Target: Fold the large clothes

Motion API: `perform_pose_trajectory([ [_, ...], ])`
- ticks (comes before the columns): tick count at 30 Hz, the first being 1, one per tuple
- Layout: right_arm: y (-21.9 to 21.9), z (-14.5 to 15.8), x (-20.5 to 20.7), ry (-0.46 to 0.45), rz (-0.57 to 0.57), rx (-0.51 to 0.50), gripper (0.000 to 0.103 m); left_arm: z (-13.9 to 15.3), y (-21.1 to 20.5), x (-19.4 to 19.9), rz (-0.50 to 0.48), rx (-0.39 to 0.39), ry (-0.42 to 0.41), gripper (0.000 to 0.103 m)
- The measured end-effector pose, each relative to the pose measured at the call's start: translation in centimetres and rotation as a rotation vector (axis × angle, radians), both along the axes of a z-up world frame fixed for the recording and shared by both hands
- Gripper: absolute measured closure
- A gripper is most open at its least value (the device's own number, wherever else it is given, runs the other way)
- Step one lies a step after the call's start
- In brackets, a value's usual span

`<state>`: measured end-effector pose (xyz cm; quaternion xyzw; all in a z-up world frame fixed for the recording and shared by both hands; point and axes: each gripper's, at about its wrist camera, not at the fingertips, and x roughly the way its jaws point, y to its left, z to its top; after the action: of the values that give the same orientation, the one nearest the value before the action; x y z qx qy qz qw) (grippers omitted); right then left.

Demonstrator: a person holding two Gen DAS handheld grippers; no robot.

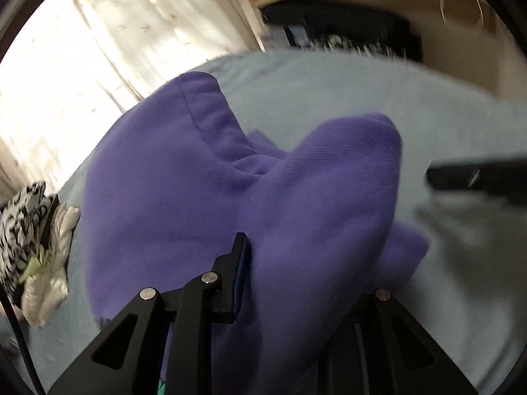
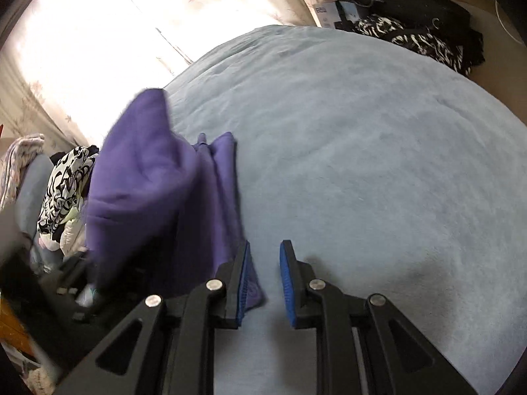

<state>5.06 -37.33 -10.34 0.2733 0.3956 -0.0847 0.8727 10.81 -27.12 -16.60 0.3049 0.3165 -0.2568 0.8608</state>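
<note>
A purple garment (image 1: 230,197) lies bunched on a pale blue bed cover (image 1: 444,131), filling the middle of the left wrist view and the left centre of the right wrist view. The left tongs (image 1: 296,263) are clenched on a thick fold of it; only one finger (image 1: 242,256) shows, the other is buried under the cloth. The right tongs (image 2: 263,279) stand released at lower centre, nothing between the blue pads (image 2: 286,283), the garment's edge touching the left one. Black-and-white patterned clothes (image 2: 66,191) sit at the left edge.
</note>
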Motion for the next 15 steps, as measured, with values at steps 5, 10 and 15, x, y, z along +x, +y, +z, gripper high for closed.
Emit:
perform_pose_trajectory([
  [5,-1.0,-0.6,-0.3,0.01,-0.003,0.013,0.085,-0.8,-1.9,-2.0,-0.037,0.066,-0.057,0.075],
  [10,-1.8,-0.5,-0.7,-0.004,-0.013,0.019,0.085,0.8,-1.2,-2.8,-0.093,0.024,-0.015,0.034],
  [15,-1.5,0.1,-1.0,-0.014,-0.012,0.012,0.085,1.9,-1.1,-4.4,-0.171,0.009,-0.01,0.024],
])
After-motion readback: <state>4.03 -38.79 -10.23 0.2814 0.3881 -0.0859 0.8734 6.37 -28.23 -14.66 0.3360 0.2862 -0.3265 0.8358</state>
